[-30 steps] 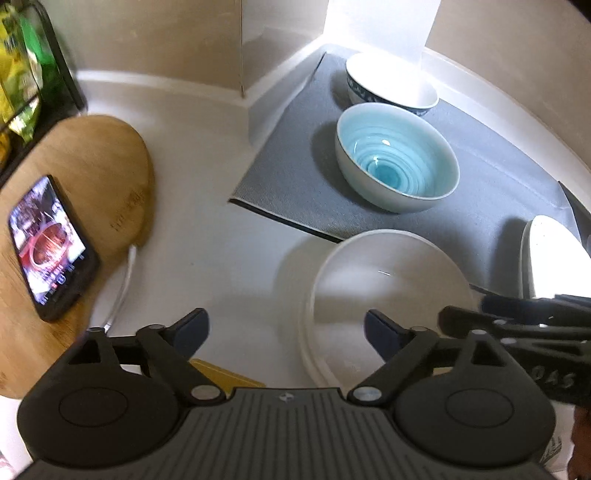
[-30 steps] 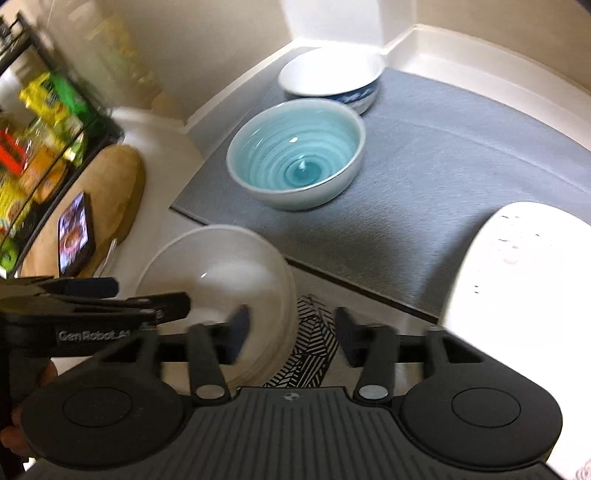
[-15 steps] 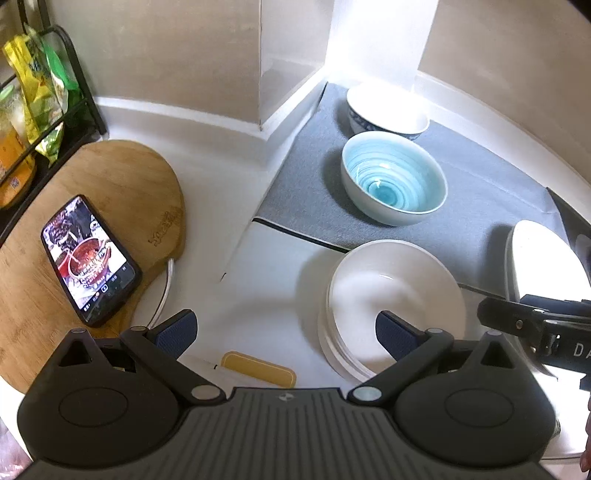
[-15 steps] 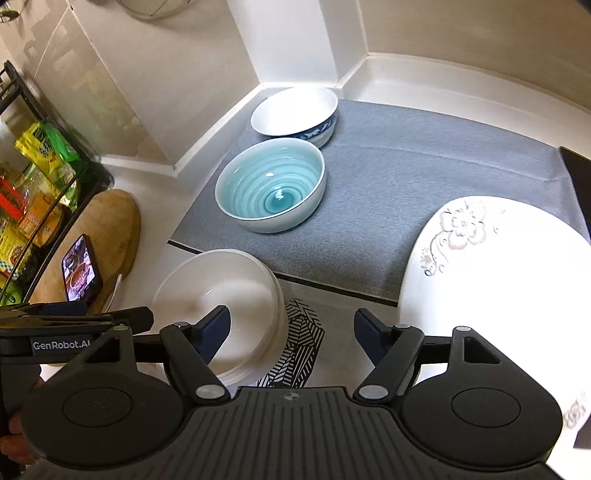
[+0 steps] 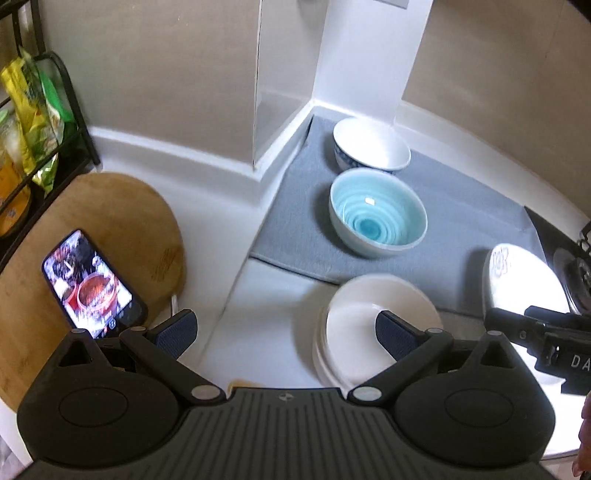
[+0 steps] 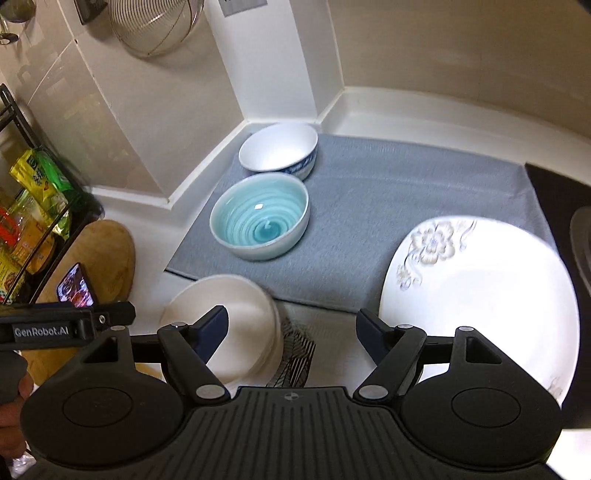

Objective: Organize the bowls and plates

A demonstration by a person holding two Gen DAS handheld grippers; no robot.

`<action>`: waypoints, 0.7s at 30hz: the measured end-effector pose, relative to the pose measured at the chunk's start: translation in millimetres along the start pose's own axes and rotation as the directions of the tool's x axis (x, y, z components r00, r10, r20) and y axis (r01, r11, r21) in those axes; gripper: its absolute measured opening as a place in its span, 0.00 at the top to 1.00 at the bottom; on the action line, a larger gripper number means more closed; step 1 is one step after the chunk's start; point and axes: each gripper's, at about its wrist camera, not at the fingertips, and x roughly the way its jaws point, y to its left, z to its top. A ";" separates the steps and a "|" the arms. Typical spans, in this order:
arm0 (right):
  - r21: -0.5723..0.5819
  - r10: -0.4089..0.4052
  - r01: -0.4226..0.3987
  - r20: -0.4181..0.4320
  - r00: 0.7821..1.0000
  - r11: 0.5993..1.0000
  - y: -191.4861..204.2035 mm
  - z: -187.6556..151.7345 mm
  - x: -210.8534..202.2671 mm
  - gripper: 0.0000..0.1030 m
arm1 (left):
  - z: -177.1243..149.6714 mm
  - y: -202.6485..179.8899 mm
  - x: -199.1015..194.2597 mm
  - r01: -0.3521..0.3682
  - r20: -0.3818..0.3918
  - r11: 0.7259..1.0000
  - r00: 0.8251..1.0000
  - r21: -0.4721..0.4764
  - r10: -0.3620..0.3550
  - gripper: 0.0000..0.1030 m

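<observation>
A stack of white plates sits on the white counter by the near edge of the grey mat. On the mat stand a light blue bowl and, behind it, a white bowl with a blue pattern. A large white plate with a flower print lies to the right. My left gripper is open and empty above the counter left of the stack. My right gripper is open and empty between the stack and the large plate.
A round wooden board with a phone on it lies at the left. A black wire rack of food packets stands at the far left. A black stove is at the right. A wire strainer hangs on the wall.
Both grippers have pulled back and risen from the stack of plates, so more of the counter and wall shows. The right gripper's jaws have opened wider. The dishes have not moved.
</observation>
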 end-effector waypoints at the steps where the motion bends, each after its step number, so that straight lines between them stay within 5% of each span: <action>1: -0.006 -0.004 0.004 0.006 1.000 1.000 -0.8 4.1 1.0 0.23 | 5.6 -0.5 1.9 -0.001 0.003 1.000 1.000 -0.006 0.001 0.00; 21: 0.006 0.019 -0.019 -0.050 0.999 1.000 -40.3 92.6 118.5 0.22 | 93.3 -29.8 120.6 -0.077 -0.141 0.996 0.988 -0.044 0.071 0.00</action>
